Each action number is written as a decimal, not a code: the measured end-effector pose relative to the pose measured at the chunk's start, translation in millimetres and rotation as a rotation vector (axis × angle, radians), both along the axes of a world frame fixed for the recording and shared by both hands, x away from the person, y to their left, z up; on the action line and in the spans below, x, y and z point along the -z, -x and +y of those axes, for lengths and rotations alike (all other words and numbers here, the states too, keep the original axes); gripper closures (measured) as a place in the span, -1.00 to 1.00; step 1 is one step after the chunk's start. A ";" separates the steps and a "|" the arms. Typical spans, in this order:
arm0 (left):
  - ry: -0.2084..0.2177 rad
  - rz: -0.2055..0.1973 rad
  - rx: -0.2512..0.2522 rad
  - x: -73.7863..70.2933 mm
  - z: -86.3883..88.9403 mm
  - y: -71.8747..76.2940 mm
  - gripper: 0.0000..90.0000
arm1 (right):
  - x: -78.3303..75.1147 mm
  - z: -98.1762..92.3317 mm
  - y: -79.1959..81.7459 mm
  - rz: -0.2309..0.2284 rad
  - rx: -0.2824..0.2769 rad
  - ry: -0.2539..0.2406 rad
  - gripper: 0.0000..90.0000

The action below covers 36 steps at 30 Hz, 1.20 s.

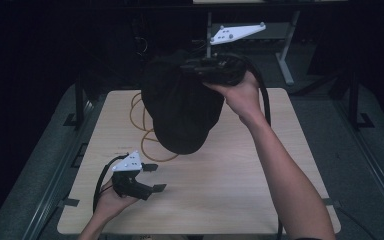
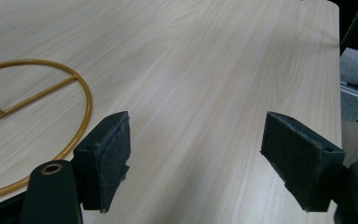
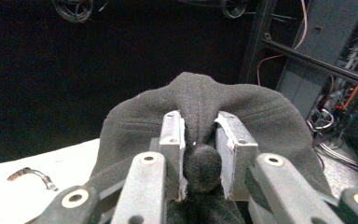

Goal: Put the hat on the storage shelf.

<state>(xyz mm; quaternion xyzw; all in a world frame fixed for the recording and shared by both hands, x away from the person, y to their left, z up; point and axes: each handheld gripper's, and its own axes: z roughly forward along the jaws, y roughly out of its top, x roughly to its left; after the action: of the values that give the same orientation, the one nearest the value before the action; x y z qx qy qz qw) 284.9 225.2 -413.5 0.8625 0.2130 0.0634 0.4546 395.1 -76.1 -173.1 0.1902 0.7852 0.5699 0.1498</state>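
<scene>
A black fabric cap (image 1: 180,110) hangs in the air above the far middle of the wooden table (image 1: 240,190). My right gripper (image 1: 187,66) is shut on a bunched fold of it, held up by the person's right hand. In the right gripper view, the cap (image 3: 261,112) spreads out beyond the right gripper (image 3: 200,140), whose jaws pinch a rounded lump of its cloth. My left gripper (image 1: 155,177) stands open low over the table's front left with nothing in it. In the left gripper view, bare wood lies between the wide-apart pads of the left gripper (image 2: 196,163).
A thin yellow ring with crossbars (image 1: 140,125) lies on the table's far left, partly under the hanging cap; the ring (image 2: 81,93) is just left of my left gripper's jaws. Dark racks and cables stand behind the table.
</scene>
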 end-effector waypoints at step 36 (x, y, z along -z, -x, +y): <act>-0.066 -0.025 0.073 6.5 -16.0 6.6 -0.48 | 20.4 111.3 -62.2 0.155 -0.074 0.138 0.62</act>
<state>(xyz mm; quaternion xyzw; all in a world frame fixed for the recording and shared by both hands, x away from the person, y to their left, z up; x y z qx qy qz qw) 278.3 209.2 -420.0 0.8834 0.1736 0.0645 0.4305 457.3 35.2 -193.5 0.1939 0.8382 0.5034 0.0802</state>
